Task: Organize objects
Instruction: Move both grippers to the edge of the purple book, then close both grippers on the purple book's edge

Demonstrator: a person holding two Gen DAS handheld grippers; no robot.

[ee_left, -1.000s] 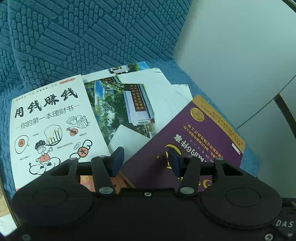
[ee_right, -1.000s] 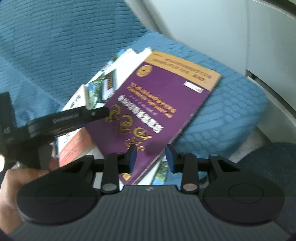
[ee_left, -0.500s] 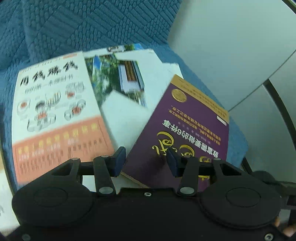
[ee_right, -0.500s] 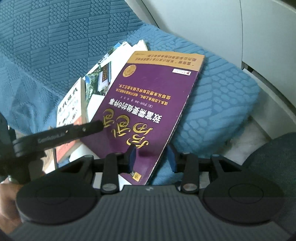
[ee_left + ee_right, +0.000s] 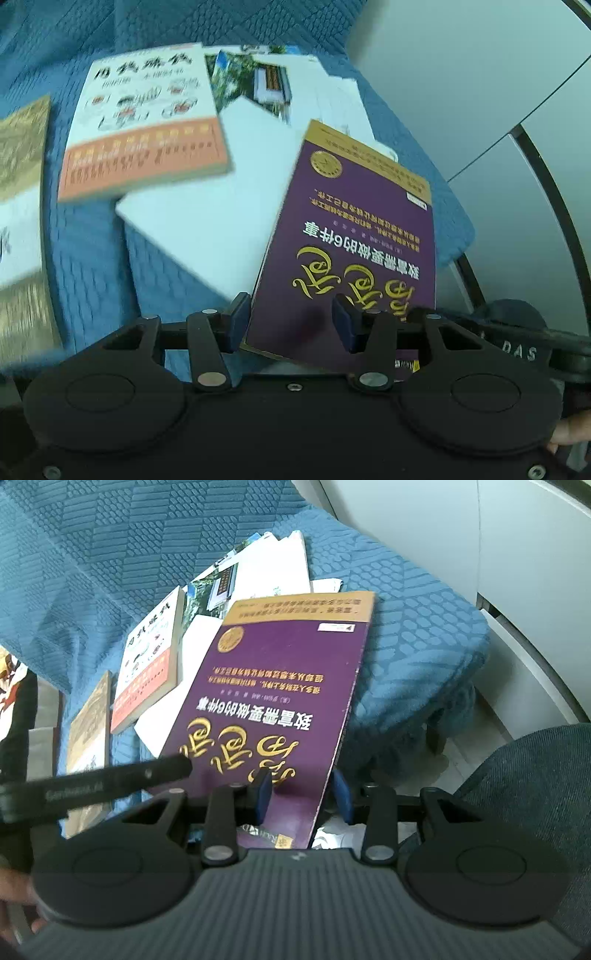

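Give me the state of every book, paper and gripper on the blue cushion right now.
purple book: face up, near end past the cushion edge, lying over the white sheet.
white-and-orange book: closed, flat.
gold-brown book: closed, flat, apart from the rest.
photo brochure: flat, partly covered.
white sheet: flat, under the purple book.
left gripper: open, over the purple book's near edge.
right gripper: open, astride its right edge.

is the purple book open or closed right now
Closed. The purple book shows only its front cover, with no spread pages, and overhangs the blue cushion's front edge. The title reads upside down in both views.
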